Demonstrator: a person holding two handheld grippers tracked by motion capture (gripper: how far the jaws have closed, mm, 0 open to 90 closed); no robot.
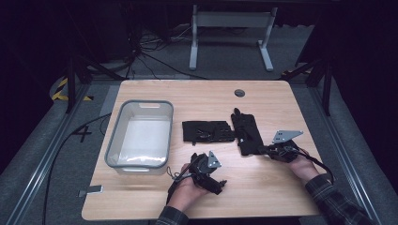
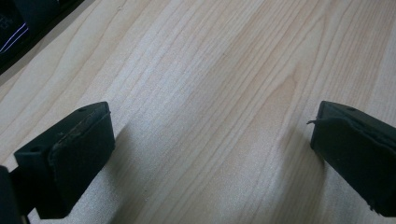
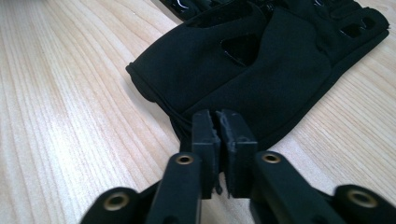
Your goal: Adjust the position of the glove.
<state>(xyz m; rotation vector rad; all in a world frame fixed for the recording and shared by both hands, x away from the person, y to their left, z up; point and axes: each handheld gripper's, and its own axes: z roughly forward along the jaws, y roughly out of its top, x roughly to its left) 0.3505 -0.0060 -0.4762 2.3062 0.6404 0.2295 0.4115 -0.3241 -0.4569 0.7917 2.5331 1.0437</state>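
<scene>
The right hand-held gripper (image 3: 219,122) had clamped the glove (image 3: 261,70) cuff, lifting remained; the left hand-held gripper (image 2: 210,154) stood open, empty.

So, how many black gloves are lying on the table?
2. One glove lies flat at the table's middle, just right of the grey bin. The other glove lies beside it, further right, its cuff pinched in the right gripper.

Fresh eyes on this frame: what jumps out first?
The right claw, jaws pinched together on the cuff edge of a black fabric glove lying right of centre on the light wooden table. Next, a second flat black fabric glove just left of it, and a translucent grey-rimmed plastic bin at the table's left. The left claw hovers open over bare wood.
</scene>
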